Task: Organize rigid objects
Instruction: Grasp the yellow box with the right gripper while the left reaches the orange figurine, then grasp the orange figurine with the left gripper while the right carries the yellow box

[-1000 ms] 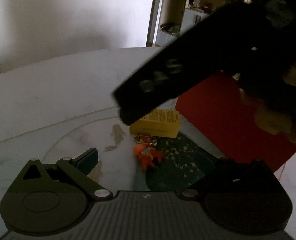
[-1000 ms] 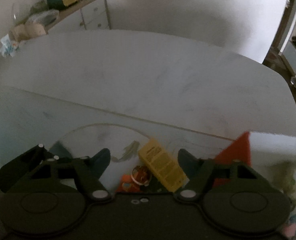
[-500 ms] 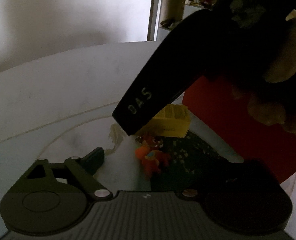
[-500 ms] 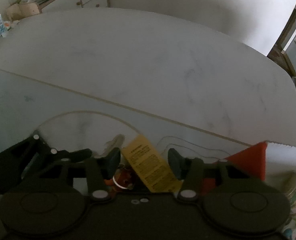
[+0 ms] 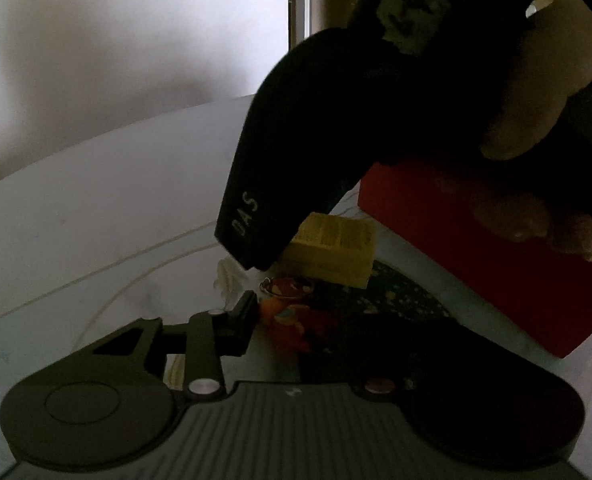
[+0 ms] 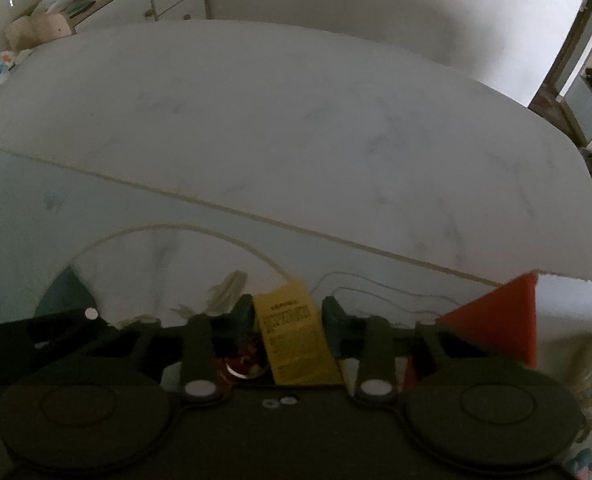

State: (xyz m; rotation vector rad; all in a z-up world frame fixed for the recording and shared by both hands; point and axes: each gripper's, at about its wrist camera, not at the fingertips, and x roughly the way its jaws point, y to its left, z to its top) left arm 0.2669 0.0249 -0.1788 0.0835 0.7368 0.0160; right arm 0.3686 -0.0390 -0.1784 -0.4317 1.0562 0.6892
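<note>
A yellow box point(image 6: 291, 336) lies on the white table, between my right gripper's point(image 6: 287, 318) two fingers, which have closed in on its sides. It also shows in the left wrist view point(image 5: 336, 250), under the dark body of the right gripper point(image 5: 296, 184). A small orange toy figure point(image 5: 287, 316) lies just in front of the yellow box. My left gripper point(image 5: 291, 320) has closed around it; only its left finger point(image 5: 237, 330) shows clearly, the right one is lost in shadow. The toy's edge shows below the right gripper in the right wrist view point(image 6: 243, 364).
A red box point(image 5: 476, 248) stands to the right of the yellow box, also in the right wrist view point(image 6: 496, 328). A dark patterned mat point(image 5: 396, 304) lies under the objects. A cabinet with clutter point(image 6: 55, 12) stands beyond the table's far left edge.
Both grippers have narrowed: the right one closed onto the yellow box, the left one closed in on the orange toy. The right gripper also lowered toward the table.
</note>
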